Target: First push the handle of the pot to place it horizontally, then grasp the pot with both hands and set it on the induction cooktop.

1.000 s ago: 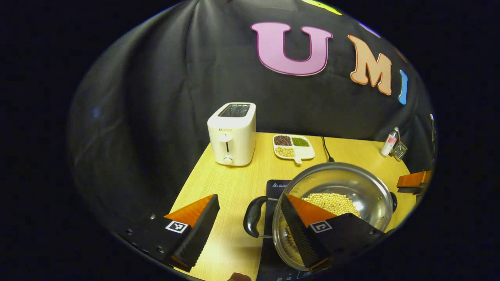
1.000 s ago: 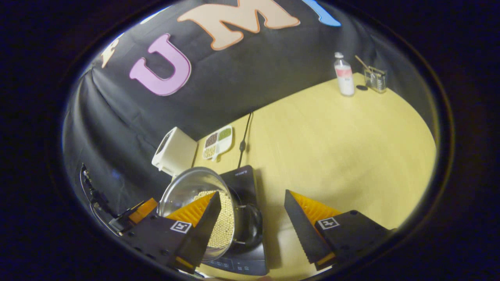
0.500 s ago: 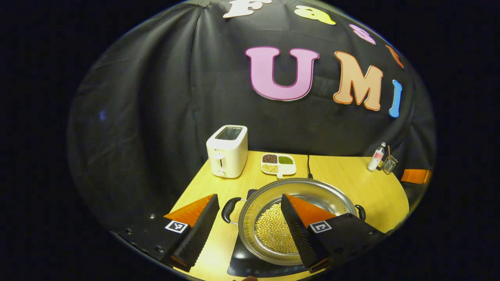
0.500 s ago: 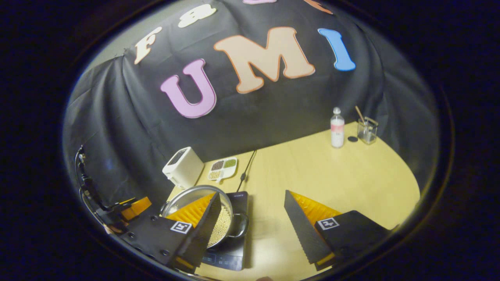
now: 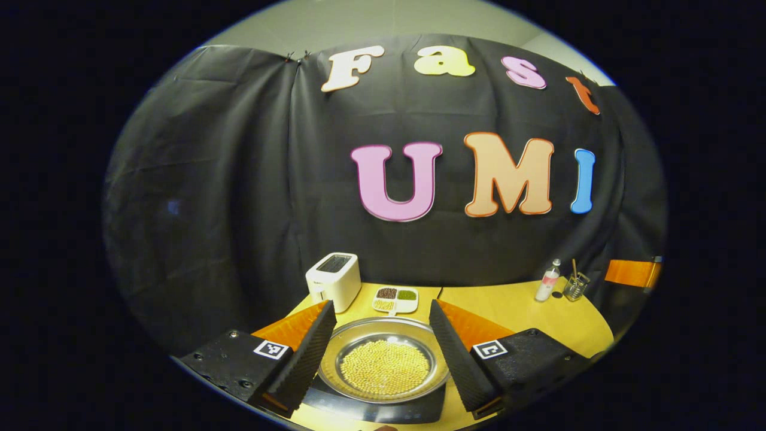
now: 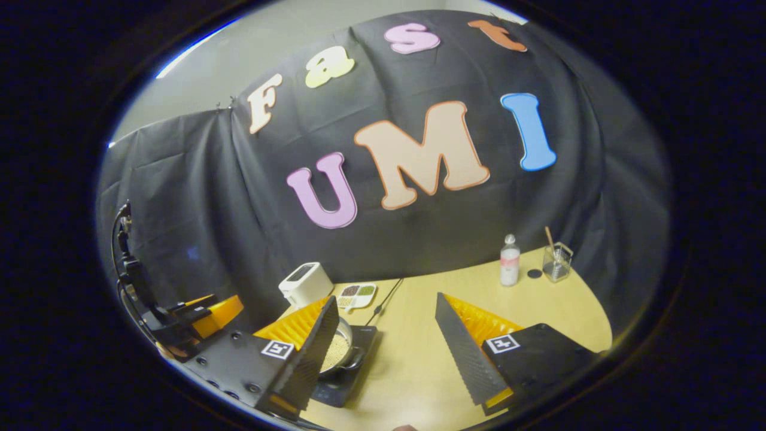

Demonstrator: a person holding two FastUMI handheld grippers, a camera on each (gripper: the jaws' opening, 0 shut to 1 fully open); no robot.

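Jaws of both grippers spread, one pot (image 5: 383,365) on one cooktop (image 5: 419,412); one toaster (image 5: 333,279)

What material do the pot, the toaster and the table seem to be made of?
Pot: polished metal, likely steel; its rim shines and mirrors light.
Toaster: looks like glossy white plastic, smooth with rounded corners.
Table: pale wood or wood-look laminate; faint grain, matte.

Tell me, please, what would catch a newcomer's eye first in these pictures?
Probably the steel pot of pale beans, sitting on the black cooktop at the table's near edge, framed between the open left tool. Behind it stand a white toaster and a divided dish of beans. A bottle and a glass stand at the table's far right.
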